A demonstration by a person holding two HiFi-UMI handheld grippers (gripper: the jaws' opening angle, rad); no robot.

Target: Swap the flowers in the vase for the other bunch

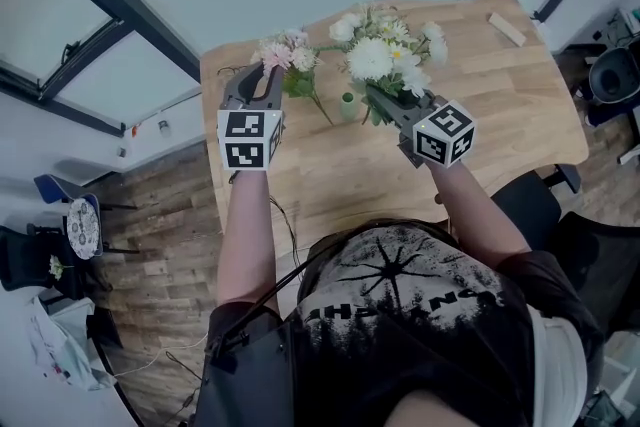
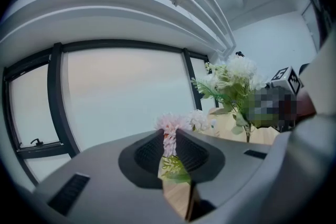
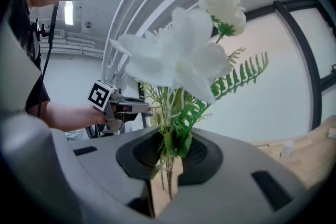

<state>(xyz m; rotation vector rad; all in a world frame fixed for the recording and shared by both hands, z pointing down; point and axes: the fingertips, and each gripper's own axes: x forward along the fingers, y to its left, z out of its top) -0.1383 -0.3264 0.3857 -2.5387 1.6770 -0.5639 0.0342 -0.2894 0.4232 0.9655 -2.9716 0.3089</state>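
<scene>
Mid-swap: the left gripper (image 1: 258, 83) has its fingers clenched on the pink bunch (image 1: 284, 55), the right gripper (image 1: 388, 103) on the white bunch (image 1: 384, 53), both over the surface (image 1: 330, 177). The vase (image 1: 347, 105) stands between them, seemingly empty. Next, the stems need aligning upright over its narrow mouth.

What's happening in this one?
A person stands over a wooden table with tongs in each hand. The left tongs are shut on the stems of a small pink bunch. The right tongs are shut on a larger white bunch with fern leaves. Both bunches are held up above the table. A little green vase stands between them, and no stems appear to sit in it, so the swap looks about midway.
</scene>
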